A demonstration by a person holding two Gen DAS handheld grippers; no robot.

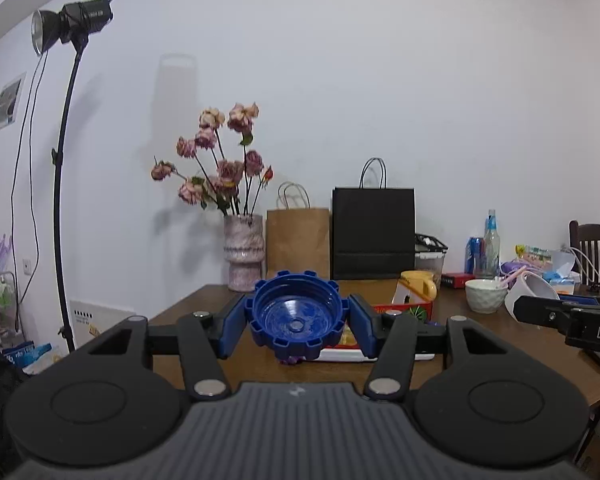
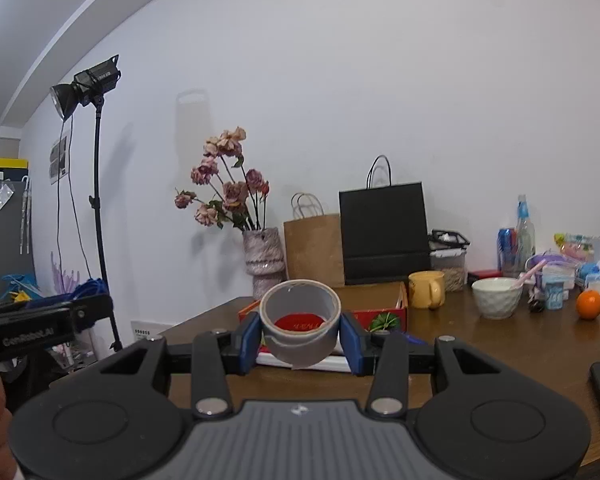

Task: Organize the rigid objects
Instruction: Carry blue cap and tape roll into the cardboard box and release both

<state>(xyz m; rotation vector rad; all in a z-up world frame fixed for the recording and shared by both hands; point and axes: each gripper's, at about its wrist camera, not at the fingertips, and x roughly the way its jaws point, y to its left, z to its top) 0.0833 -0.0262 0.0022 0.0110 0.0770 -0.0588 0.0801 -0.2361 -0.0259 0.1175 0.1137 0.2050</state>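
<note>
Left gripper (image 1: 298, 320) clamps blue cap (image 1: 296, 312); right gripper (image 2: 300, 330) clamps tape roll (image 2: 300, 320), hiding red box (image 2: 380, 312).

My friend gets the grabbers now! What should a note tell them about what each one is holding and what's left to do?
Left gripper: shut on the blue ridged cap, held above the table, hollow side facing the camera.
Right gripper: shut on the grey tape roll, also held off the table.
Red cardboard box: open, just behind both grippers on the wooden table; probably where things go.
Done: both items picked up.
Left: set the cap and the tape down in their place. What is already in the box cannot be seen.
</note>
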